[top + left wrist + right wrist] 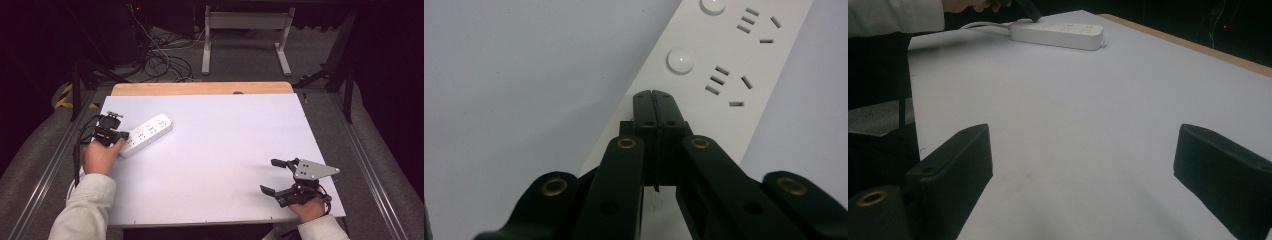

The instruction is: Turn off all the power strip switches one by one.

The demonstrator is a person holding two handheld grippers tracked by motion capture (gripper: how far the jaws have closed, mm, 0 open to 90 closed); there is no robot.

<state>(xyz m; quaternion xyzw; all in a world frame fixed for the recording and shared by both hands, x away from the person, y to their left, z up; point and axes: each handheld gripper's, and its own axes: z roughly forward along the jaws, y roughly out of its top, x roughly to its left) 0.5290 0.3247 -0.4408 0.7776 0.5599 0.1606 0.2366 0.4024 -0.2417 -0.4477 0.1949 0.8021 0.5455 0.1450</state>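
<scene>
A white power strip (148, 133) lies slantwise on the left part of the white table top (225, 150). It carries round white buttons (680, 60) beside its sockets. A hand holds my left gripper (123, 135) over the strip's near end. Its jaws are shut, with the tips (655, 96) pressed together just short of a button; I cannot tell whether they touch the strip. My right gripper (270, 176) rests near the front right corner, its jaws wide open with nothing between them (1083, 165). In the right gripper view, the power strip (1058, 34) lies far off.
The strip's white cable (980, 25) runs off towards the person's sleeve (85, 210). A wooden edge (200, 88) borders the table's far side. Behind it are table legs (206, 50) and loose cables (160, 62) on the floor.
</scene>
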